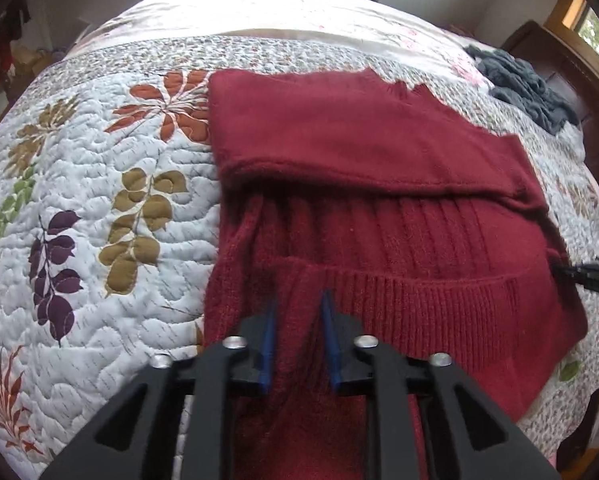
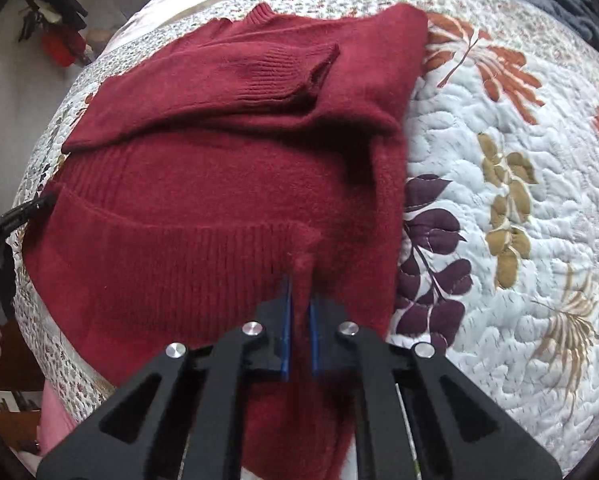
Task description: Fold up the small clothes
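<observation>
Red sweater (image 1: 379,208) on the quilt (image 1: 99,200), sleeves folded across its body. Left gripper (image 1: 299,312) and right gripper (image 2: 300,284) each pinch its hem; the fabric below them is cut off from view. A grey garment (image 1: 527,88) lies at the quilt's far edge, partly cropped.

- Left wrist view is taken from low and close behind the left gripper (image 1: 299,300), aimed forward over the red sweater (image 1: 379,152) toward the far wall.
- Right wrist view is set much the same behind the right gripper (image 2: 299,284).
- Sweater and leaf-print quilt (image 1: 99,200) are shared by both.
</observation>
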The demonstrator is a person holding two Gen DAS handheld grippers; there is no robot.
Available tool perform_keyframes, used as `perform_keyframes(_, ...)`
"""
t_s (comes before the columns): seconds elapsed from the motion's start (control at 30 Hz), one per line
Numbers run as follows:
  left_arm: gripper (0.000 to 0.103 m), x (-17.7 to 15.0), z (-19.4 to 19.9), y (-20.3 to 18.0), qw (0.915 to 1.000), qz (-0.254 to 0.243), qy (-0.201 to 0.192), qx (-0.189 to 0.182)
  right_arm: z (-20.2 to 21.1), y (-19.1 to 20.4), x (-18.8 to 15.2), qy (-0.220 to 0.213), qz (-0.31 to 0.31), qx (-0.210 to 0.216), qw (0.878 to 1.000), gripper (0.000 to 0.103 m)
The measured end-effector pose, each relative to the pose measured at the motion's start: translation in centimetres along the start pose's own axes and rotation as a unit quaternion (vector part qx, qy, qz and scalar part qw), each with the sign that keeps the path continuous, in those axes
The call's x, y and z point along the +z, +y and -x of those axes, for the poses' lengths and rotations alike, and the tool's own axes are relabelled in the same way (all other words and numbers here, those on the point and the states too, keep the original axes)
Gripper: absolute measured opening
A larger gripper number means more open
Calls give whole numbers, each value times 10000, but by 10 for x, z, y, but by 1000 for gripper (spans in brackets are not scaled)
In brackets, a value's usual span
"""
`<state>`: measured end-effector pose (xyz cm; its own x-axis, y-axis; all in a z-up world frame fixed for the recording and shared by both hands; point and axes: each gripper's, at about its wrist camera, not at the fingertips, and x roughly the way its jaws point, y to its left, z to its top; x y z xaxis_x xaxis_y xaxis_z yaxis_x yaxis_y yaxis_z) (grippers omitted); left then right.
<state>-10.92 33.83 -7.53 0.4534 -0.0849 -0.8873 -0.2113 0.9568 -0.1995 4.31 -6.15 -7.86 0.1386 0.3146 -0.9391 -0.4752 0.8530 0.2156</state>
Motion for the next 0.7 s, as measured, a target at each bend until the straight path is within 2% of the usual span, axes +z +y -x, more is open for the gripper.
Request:
perform_keyframes(0.1, 6, -3, 21, -1, 9996, 30, -271, -64, 20, 2, -9, -201, -42, 17, 9998, 5)
perform_keyframes(0.37, 6, -17, 90, -14, 9945, -54, -1032, -155, 89, 7, -35, -870, -343, 418, 9947, 5)
perform_keyframes(0.53, 6, 15, 123, -17, 9880, 52, -1511, -320, 127, 9, -18, -1261, -460, 499, 9897, 5)
perform_keyframes(0.7, 6, 65, 135, -19, 9803, 177, -1931, -380, 152, 5, 29, -1639, -553, 480, 9838, 5)
